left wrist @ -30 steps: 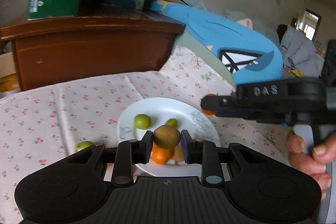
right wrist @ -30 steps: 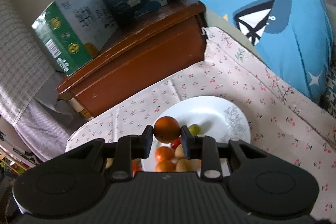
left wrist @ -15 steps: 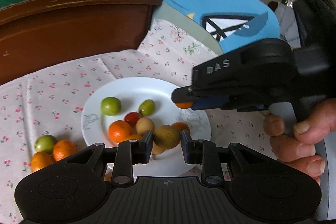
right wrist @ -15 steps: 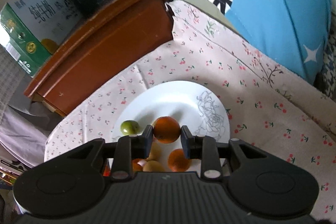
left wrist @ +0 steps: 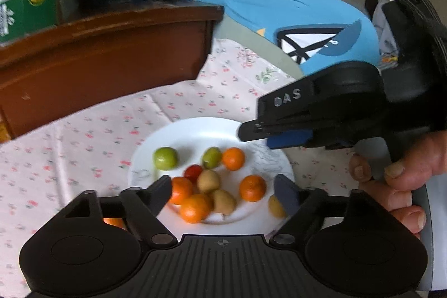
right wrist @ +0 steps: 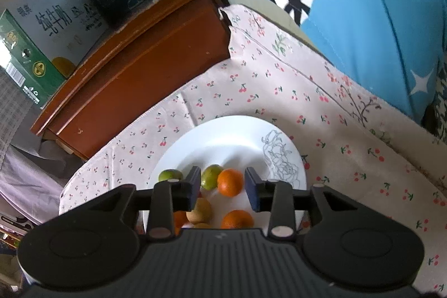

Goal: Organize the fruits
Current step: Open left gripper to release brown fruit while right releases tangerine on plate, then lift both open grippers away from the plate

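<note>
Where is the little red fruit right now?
In the left wrist view, the red fruit lies mid-plate, touching a brown fruit, below a green one.

2 wrist fisheyes, both angled down at the white plate (left wrist: 195, 130)

The left view sits low and close before the plate, facing the wooden cabinet (left wrist: 106, 60); the right view looks from higher, steeper, with the plate (right wrist: 232, 136) and cabinet (right wrist: 145, 69) shared.

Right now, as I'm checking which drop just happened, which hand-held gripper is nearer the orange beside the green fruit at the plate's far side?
Right. The right hand-held gripper hangs open right over that orange; the left hand-held gripper is open nearer the plate's front edge.
</note>
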